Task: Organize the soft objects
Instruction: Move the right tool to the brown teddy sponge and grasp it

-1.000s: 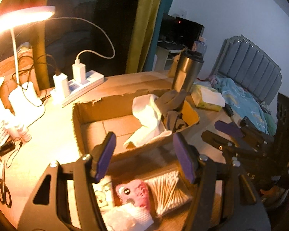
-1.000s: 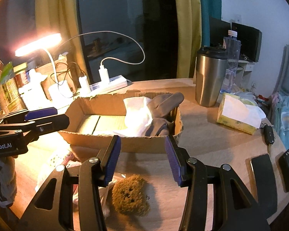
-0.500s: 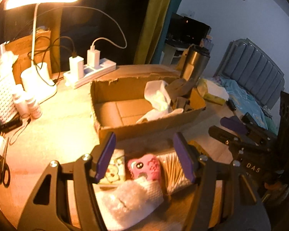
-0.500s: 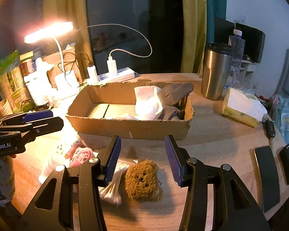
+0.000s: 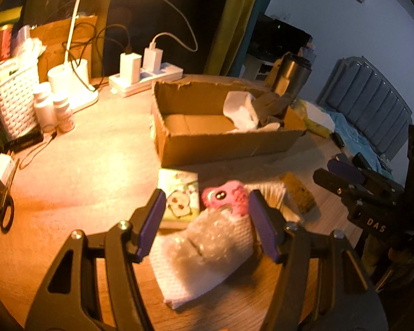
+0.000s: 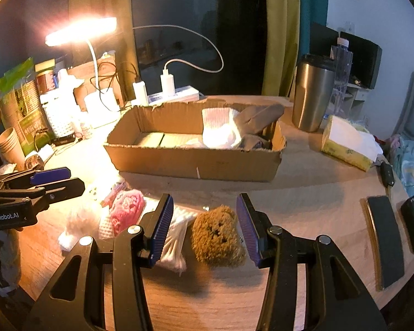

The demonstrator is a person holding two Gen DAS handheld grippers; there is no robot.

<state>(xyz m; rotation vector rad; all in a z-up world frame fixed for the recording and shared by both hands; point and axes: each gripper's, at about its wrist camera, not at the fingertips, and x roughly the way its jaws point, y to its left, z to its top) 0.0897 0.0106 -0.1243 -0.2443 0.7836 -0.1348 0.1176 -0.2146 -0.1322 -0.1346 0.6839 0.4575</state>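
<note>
Both grippers wide open, empty: right gripper (image 6: pixel 204 227) straddles brown fuzzy bear-face sponge (image 6: pixel 216 237) on wooden worktop (image 6: pixel 312 207), left gripper (image 5: pixel 207 223), marked "GenRobot.AI", over prob. crumpled bubble-wrap sheet (image 5: pixel 204 251).

My left wrist camera looks low along its fingers (image 5: pixel 151 220) across the tabletop (image 5: pixel 91 171), toward the cardboard box (image 5: pixel 223 143). My right wrist camera faces that box (image 6: pixel 196 162) likewise, from further right. Both views share box and tabletop (image 6: pixel 312 193).
</note>
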